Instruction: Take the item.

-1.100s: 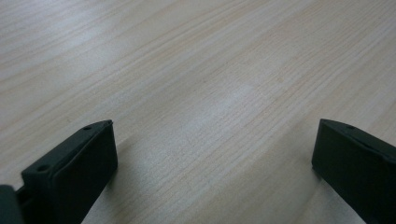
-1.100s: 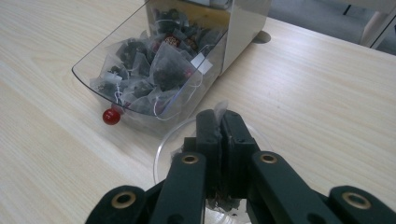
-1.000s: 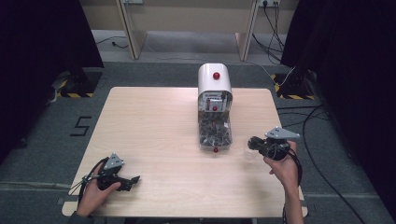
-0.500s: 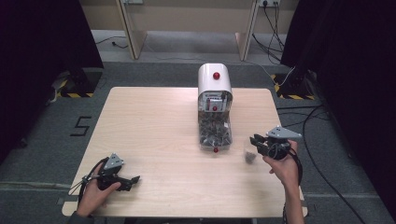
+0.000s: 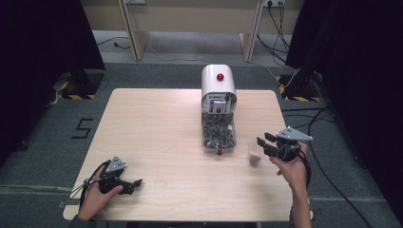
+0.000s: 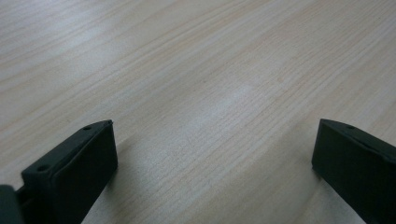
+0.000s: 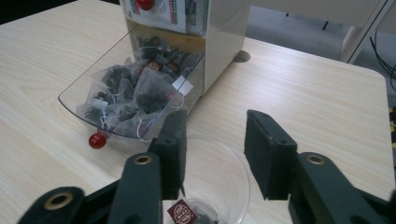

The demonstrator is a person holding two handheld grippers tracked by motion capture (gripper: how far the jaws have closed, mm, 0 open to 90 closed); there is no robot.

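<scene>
Clear cup point(image 7: 212, 186) w/ tea bag point(image 7: 183, 212) under open right gripper point(image 7: 212, 158).

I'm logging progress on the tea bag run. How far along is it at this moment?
Done: one tea bag lies in the clear cup. In hand: nothing; the right gripper hovers open above the cup, and the left gripper rests open on the table. Left: the dispenser tray is full of bags, so more may follow.
</scene>
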